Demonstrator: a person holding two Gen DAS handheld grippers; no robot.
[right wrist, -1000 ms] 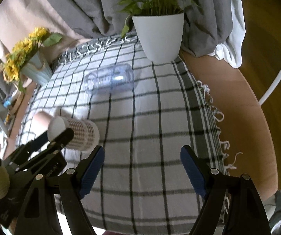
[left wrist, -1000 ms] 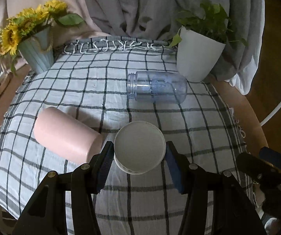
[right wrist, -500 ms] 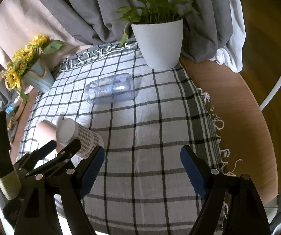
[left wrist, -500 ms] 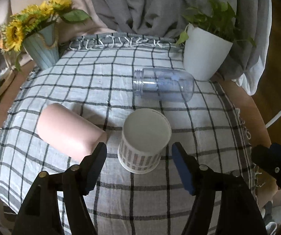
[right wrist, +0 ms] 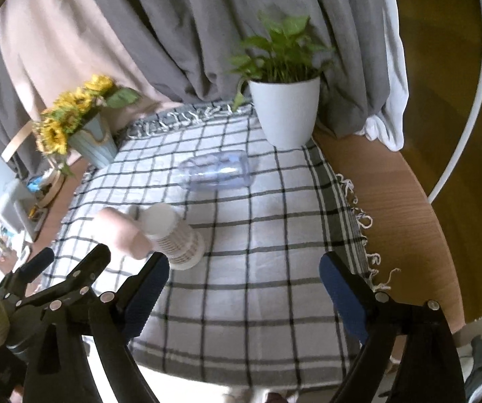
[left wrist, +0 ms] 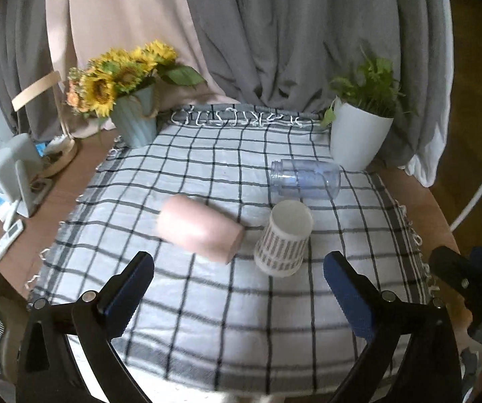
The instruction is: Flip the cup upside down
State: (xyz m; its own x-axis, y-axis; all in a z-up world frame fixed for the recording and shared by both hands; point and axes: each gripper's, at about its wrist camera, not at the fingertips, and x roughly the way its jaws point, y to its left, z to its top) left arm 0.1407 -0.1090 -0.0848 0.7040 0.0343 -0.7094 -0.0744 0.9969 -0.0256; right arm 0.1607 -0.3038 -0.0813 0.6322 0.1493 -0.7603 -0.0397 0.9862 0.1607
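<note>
A white paper cup [left wrist: 284, 238] with a striped pattern stands upside down on the checked cloth [left wrist: 207, 302], base up; it also shows in the right wrist view [right wrist: 174, 238]. A pink cup [left wrist: 199, 231] lies on its side just left of it, also seen in the right wrist view [right wrist: 120, 235]. My left gripper [left wrist: 239, 302] is open and empty, a short way in front of both cups. My right gripper [right wrist: 241, 299] is open and empty over the cloth's near right part, apart from the cups.
A clear plastic jar [left wrist: 304, 183] lies on its side behind the paper cup. A white potted plant [left wrist: 358, 141] stands at the back right and a sunflower vase [left wrist: 133, 124] at the back left. Clutter [left wrist: 16, 181] sits on the wooden table at left.
My left gripper has opened, let go of the paper cup and drawn back and up. The cup now stands free, upside down. My right gripper has also lifted back.
</note>
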